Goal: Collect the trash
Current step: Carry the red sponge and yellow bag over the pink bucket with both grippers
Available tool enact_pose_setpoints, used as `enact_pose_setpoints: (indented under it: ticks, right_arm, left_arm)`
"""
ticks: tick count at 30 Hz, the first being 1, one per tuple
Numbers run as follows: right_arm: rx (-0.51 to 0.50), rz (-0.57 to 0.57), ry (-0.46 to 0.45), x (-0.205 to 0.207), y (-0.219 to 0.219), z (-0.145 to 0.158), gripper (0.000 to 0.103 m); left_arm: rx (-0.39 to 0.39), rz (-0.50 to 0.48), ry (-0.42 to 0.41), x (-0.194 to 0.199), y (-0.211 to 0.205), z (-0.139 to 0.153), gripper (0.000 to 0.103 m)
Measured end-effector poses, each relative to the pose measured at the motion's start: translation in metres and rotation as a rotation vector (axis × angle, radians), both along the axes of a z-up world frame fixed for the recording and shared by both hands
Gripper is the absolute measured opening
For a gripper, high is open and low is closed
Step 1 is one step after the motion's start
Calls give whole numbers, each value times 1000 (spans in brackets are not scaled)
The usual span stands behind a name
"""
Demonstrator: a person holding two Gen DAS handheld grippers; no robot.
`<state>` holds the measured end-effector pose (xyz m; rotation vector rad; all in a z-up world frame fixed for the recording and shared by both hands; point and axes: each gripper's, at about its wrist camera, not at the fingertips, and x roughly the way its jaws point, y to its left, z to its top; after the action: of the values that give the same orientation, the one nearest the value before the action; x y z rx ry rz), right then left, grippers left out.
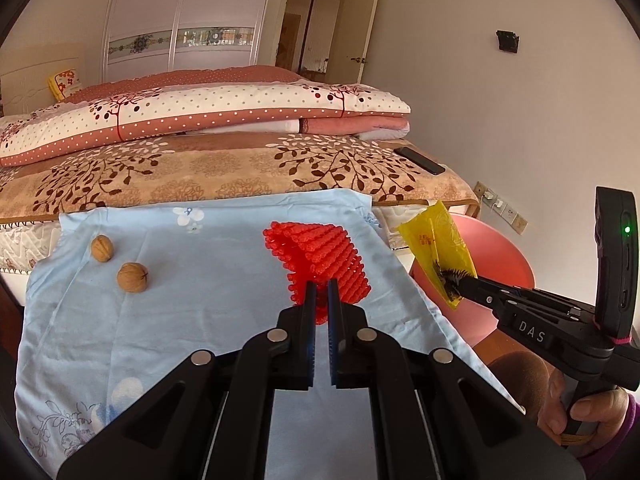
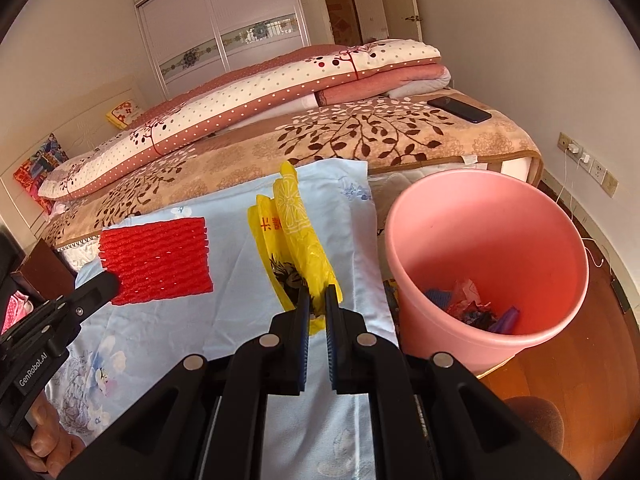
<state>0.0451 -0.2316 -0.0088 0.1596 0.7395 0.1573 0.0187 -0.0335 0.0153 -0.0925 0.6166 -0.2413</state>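
Trash that we count here: one red foam net (image 1: 318, 266), one yellow plastic bag (image 2: 298, 240), and a small heap in the one pink bin (image 2: 486, 216). Our left hand-held gripper (image 1: 321, 284) is clamped on the net's near edge, over the blue cloth (image 1: 200, 300) covering the surface. Our right hand-held gripper (image 2: 316, 294) pinches the bag's lower end, the bin just to its right. Two walnuts (image 1: 132, 277) lie well to the left of the left hand-held gripper. One dark phone (image 2: 459, 109) rests on the bed (image 2: 360, 136) beyond.
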Motion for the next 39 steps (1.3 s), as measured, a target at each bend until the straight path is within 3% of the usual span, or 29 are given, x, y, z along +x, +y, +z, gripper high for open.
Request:
enact_pose_setpoints:
  ticks: [28,39]
  right_arm:
    - [43,-205,-6,5,-95,-10,7]
    - [40,-258,10,8,-121,-18,7]
  left_arm:
    - [45,-183,-33,32,-99,6,5]
    - [64,-244,-5,47,-135,-8,5]
